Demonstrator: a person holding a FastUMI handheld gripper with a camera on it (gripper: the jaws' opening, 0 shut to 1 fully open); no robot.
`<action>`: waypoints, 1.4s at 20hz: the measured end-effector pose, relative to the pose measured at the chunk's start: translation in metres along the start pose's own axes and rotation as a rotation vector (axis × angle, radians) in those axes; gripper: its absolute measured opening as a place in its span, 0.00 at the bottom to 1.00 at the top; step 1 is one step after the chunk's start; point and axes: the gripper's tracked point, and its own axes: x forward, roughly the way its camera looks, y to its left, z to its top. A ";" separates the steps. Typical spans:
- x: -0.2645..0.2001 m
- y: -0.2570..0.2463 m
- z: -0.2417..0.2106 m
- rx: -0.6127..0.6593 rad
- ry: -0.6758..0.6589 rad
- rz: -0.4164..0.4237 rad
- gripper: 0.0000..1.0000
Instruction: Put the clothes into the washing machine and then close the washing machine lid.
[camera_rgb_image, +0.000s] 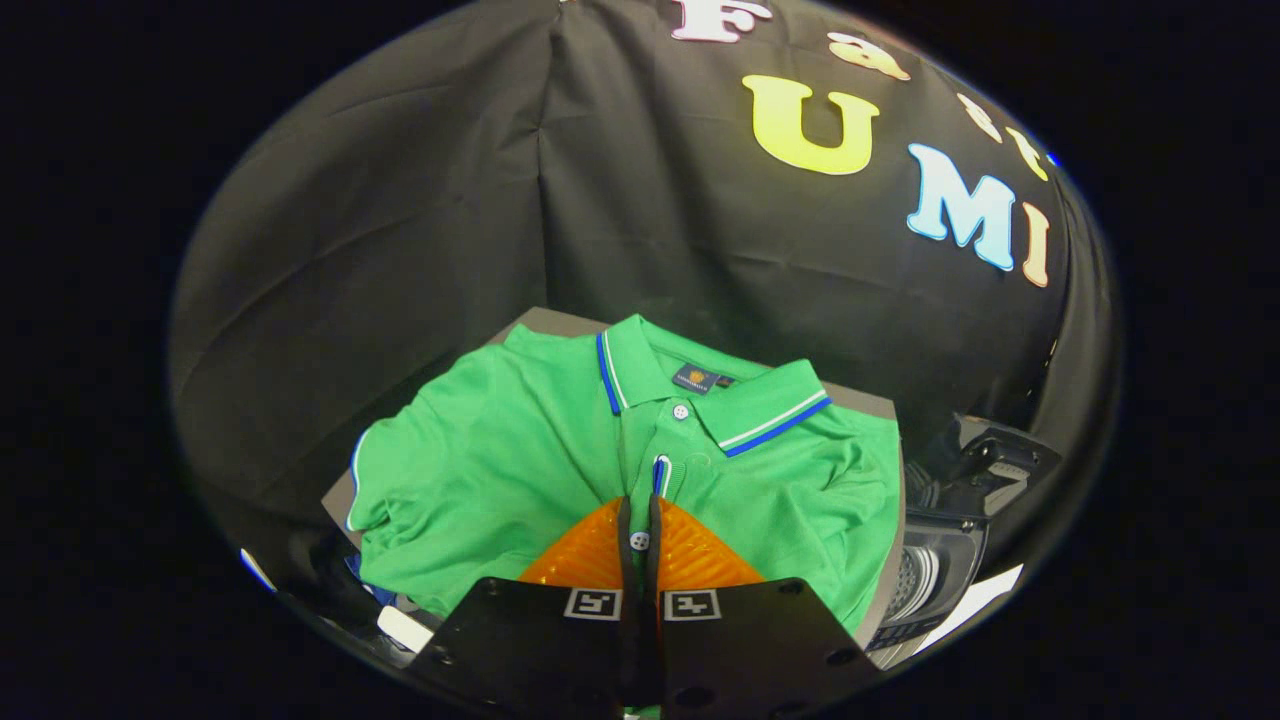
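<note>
Jaws pinch the button placket of a green polo shirt (520, 470) lying flat on the counter (560, 322), ready to lift.

Your tongs (639, 520) are covering the lower placket of the green polo shirt (500, 470), so you cannot tell how much cloth they are pinching. The shirt is hiding most of the tabletop (860, 397). The washing machine (940, 560) is running off to the right, its drum barely showing.
</note>
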 end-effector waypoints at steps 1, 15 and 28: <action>-0.008 -0.002 0.009 -0.006 -0.019 -0.004 0.02; -0.149 -0.030 0.163 0.017 -0.374 0.057 0.02; -0.190 -0.117 0.150 -0.005 -0.406 0.039 0.01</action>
